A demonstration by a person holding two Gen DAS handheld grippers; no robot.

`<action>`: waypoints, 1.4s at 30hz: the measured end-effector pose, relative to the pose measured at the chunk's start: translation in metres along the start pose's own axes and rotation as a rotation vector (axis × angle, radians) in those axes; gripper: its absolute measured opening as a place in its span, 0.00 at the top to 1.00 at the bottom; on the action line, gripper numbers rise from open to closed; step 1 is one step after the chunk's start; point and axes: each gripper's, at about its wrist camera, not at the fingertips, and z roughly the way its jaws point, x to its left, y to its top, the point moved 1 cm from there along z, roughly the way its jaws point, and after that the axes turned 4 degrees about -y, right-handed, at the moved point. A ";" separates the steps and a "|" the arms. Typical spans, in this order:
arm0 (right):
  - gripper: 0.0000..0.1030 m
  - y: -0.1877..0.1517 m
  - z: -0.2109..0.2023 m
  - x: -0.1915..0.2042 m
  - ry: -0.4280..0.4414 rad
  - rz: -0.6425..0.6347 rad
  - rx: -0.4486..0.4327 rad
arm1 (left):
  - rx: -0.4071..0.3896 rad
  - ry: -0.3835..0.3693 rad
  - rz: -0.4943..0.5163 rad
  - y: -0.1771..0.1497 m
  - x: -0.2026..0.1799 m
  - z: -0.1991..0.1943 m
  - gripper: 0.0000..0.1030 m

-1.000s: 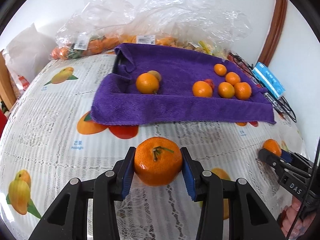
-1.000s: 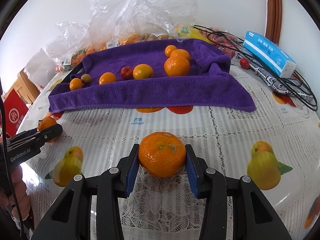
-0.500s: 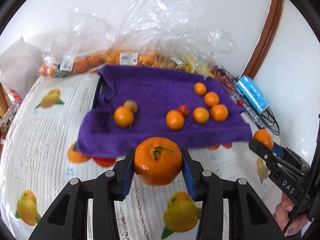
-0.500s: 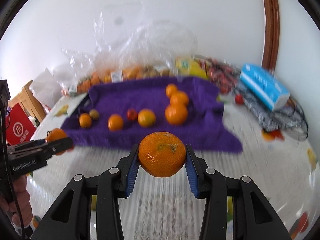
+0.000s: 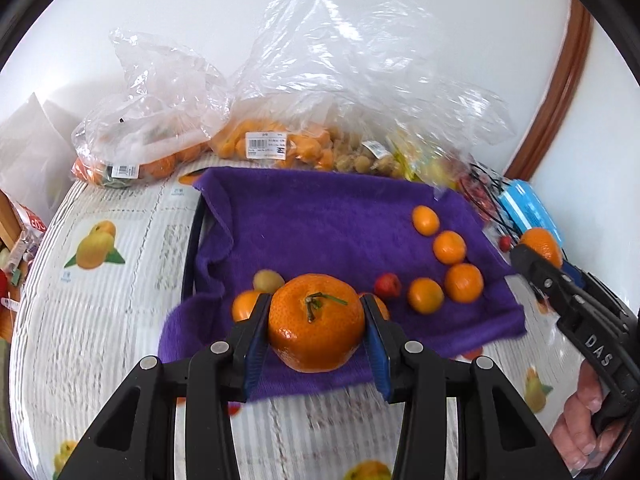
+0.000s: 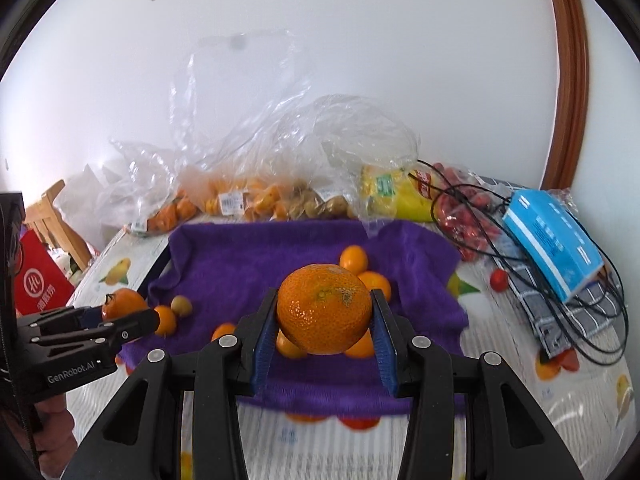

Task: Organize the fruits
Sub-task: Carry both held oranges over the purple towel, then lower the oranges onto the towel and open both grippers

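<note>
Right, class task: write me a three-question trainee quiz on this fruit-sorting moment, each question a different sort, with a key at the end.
1. True or false: the left hand-held gripper is shut on a mandarin with a green stem.
2. Multiple choice: the loose fruits lie on A) a white plate B) the purple towel C) a wire basket.
3. Fill in: the right hand-held gripper holds a stemless ____ above the towel's near edge.

Key: 1 true; 2 B; 3 mandarin.
</note>
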 end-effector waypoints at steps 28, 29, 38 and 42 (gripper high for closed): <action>0.58 -0.012 0.082 0.005 0.036 -0.028 0.084 | -0.011 -0.054 -0.050 0.005 0.012 0.059 0.60; 0.58 -0.012 0.083 0.006 0.038 -0.033 0.088 | -0.011 -0.056 -0.045 0.004 0.011 0.060 0.60; 0.58 -0.018 0.084 0.009 0.030 -0.062 0.094 | 0.007 -0.074 -0.051 0.001 0.010 0.064 0.60; 0.58 -0.018 0.083 0.009 0.031 -0.063 0.093 | 0.014 -0.079 -0.052 0.000 0.010 0.067 0.60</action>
